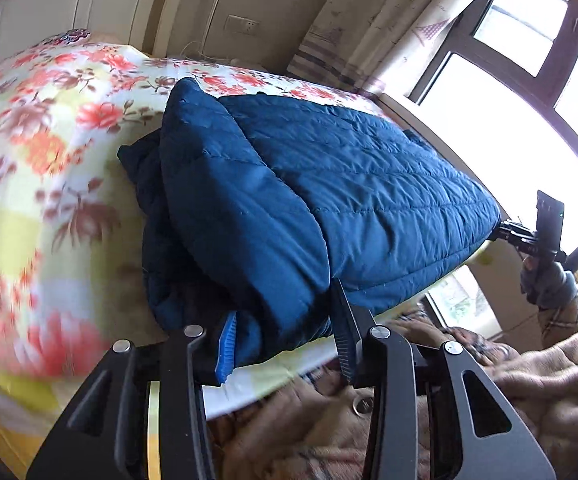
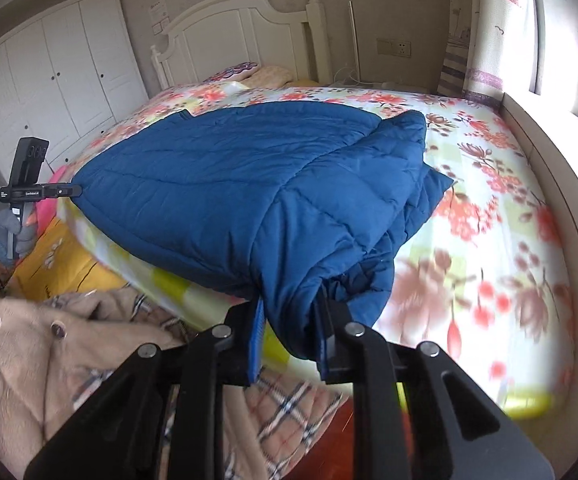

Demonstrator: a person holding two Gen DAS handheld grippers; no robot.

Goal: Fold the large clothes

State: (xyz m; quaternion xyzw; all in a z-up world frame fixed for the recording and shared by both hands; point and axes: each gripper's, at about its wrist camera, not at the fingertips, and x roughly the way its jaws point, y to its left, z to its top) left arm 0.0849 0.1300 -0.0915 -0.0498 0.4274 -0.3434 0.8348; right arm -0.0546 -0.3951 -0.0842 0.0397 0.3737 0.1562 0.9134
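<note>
The blue quilted jacket (image 2: 249, 184) lies on the flower-print bed (image 2: 489, 208), drawn down to the foot edge nearest the person, with its sleeves already turned in over the body, so what is left appears to be a fold along the length. Each tool pinches one near corner of the hem, which makes sense for that: with the two corners held apart, the edge between them stays taut and can be carried as one straight line. The left tool (image 1: 285, 334) is clenched on a thick roll of padded cloth between its fingers, at the corner where the darker lining bunches up. The right tool (image 2: 291, 330) is likewise clamped on the other corner, where several layers hang off the mattress edge. In each wrist view the other tool shows at the far corner of the same hem. The bunched layers look bulky, so a grip could slip if the pull is uneven. Ahead, toward the white headboard (image 2: 249, 24), the bed offers plenty of open sheet to lay the fold into; the window wall (image 2: 549, 152) closes off the right side, and the person's tan plaid coat (image 2: 29, 344) crowds the foot edge.
</note>
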